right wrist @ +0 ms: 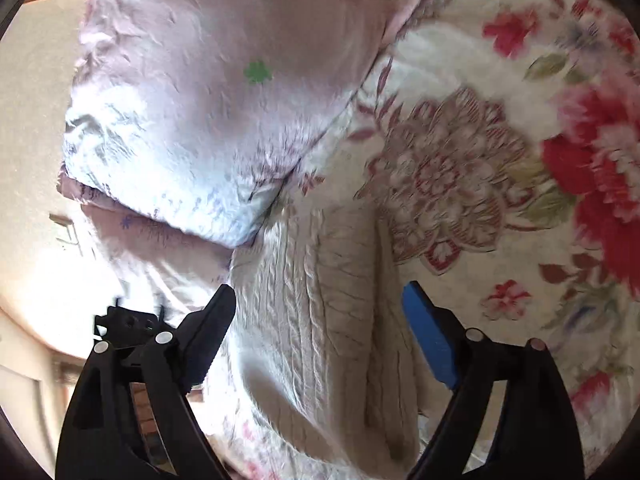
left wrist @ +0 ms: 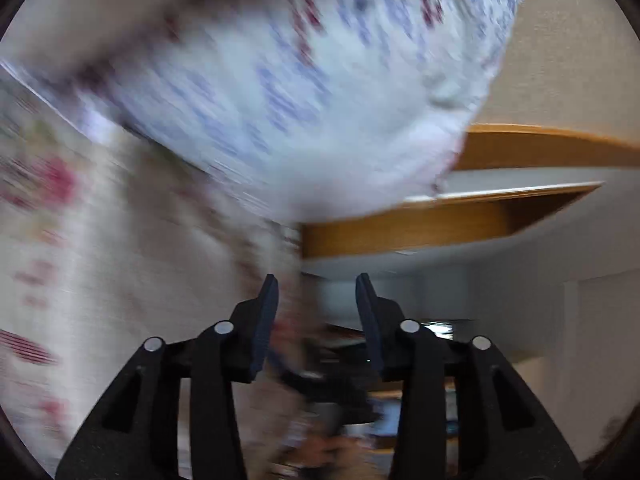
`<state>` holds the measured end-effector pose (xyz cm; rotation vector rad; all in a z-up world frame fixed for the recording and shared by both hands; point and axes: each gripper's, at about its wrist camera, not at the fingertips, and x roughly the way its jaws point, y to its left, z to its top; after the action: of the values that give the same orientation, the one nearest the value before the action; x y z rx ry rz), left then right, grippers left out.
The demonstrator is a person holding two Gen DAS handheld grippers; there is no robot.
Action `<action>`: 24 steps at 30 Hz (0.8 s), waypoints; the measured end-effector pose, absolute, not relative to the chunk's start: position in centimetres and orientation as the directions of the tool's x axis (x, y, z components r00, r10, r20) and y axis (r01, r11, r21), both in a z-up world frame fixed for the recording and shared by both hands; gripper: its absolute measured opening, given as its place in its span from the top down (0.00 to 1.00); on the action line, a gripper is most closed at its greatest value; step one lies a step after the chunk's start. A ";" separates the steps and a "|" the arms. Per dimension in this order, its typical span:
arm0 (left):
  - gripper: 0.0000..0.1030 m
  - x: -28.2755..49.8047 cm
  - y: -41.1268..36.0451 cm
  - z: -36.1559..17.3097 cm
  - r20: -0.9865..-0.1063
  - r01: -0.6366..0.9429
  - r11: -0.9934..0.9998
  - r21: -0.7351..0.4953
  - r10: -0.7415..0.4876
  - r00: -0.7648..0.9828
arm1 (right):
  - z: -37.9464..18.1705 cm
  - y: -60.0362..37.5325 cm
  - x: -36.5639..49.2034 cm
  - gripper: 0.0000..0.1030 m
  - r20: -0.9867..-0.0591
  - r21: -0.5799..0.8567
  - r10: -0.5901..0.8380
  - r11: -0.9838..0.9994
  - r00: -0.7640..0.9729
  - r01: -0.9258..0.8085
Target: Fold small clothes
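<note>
A floral bedspread (right wrist: 500,152) fills the right view's right side; one pale pillow (right wrist: 208,100) sits upper left. One cream cable-knit garment (right wrist: 320,320) lies lower centre, between the spread right tongs (right wrist: 318,306). Left tongs (left wrist: 316,292) gape, gripping nothing. No writing legible.

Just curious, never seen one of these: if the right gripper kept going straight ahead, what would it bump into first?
Most likely the cream cable-knit garment lying on the floral bedspread. The right gripper is open and pointing at it, though depth is hard to judge.
</note>
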<state>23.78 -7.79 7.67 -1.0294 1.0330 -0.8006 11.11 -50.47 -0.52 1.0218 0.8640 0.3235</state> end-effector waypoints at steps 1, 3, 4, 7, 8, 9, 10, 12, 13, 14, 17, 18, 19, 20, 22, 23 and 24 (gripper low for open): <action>0.56 23.5 -6.7 7.3 -0.367 0.051 0.408 -0.912 -0.864 0.344 | -0.7 -50.2 11.7 0.16 -0.494 0.840 0.616 0.520 0.614 0.154; 0.54 22.4 -5.1 6.2 -0.487 0.039 0.533 -0.845 -0.799 0.354 | -1.4 -49.1 13.3 0.16 -0.555 0.807 0.623 0.564 0.551 0.174; 0.53 21.7 -4.8 5.8 -0.528 0.046 0.576 -0.816 -0.775 0.347 | -1.8 -48.5 14.1 0.16 -0.585 0.790 0.627 0.584 0.514 0.186; 0.49 20.0 -5.6 4.6 -0.598 0.088 0.647 -0.758 -0.742 0.302 | -2.4 -46.5 15.4 0.54 -0.600 0.775 0.642 0.613 0.477 0.151; 0.49 19.6 -6.1 4.5 -0.610 0.104 0.658 -0.746 -0.738 0.290 | -2.3 -46.0 15.9 0.75 -0.617 0.756 0.627 0.640 0.476 0.137; 0.48 19.1 -6.8 4.4 -0.621 0.124 0.671 -0.731 -0.730 0.285 | -1.9 -45.7 16.4 0.80 -0.624 0.741 0.608 0.659 0.491 0.127; 0.47 19.1 -6.7 4.7 -0.629 0.135 0.679 -0.722 -0.725 0.281 | -1.0 -45.7 17.4 0.81 -0.616 0.730 0.579 0.675 0.534 0.111; 0.44 18.9 -7.5 4.8 -0.645 0.155 0.698 -0.699 -0.709 0.285 | 0.4 -46.0 18.7 0.82 -0.588 0.732 0.553 0.674 0.590 0.097; 0.42 19.5 -7.8 4.8 -0.648 0.159 0.703 -0.694 -0.705 0.289 | 1.0 -46.1 19.2 0.82 -0.585 0.726 0.539 0.681 0.606 0.095; 0.40 19.6 -8.0 4.6 -0.653 0.160 0.708 -0.688 -0.700 0.289 | 1.3 -46.0 19.8 0.80 -0.604 0.711 0.526 0.695 0.599 0.107; 0.36 20.2 -8.8 3.5 -0.677 0.157 0.731 -0.664 -0.677 0.287 | 0.3 -46.3 19.4 0.22 -0.661 0.697 0.530 0.695 0.531 0.174; 0.35 20.1 -9.0 3.2 -0.686 0.157 0.739 -0.656 -0.669 0.285 | 0.0 -46.4 18.8 0.13 -0.666 0.693 0.526 0.698 0.529 0.179; 0.34 20.4 -9.6 3.0 -0.697 0.158 0.748 -0.644 -0.660 0.281 | -0.4 -46.4 18.3 0.13 -0.662 0.699 0.534 0.694 0.526 0.174; 0.34 20.4 -10.1 2.8 -0.707 0.159 0.757 -0.634 -0.651 0.276 | -1.1 -46.3 17.8 0.13 -0.652 0.718 0.564 0.675 0.507 0.173; 0.33 20.5 -11.2 2.1 -0.723 0.150 0.766 -0.626 -0.641 0.257 | -2.3 -46.1 17.2 0.13 -0.640 0.742 0.603 0.645 0.475 0.181; 0.33 20.7 -11.8 1.8 -0.724 0.142 0.765 -0.628 -0.642 0.254 | -2.7 -45.7 17.0 0.13 -0.631 0.753 0.623 0.635 0.462 0.172; 0.32 21.1 -12.6 1.4 -0.718 0.132 0.761 -0.635 -0.645 0.262 | -2.6 -45.4 16.7 0.19 -0.625 0.753 0.623 0.640 0.470 0.154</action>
<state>21.08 -12.63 1.36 -0.5068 1.1999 -0.5564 16.67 -45.40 -2.62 0.8606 1.0688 0.3352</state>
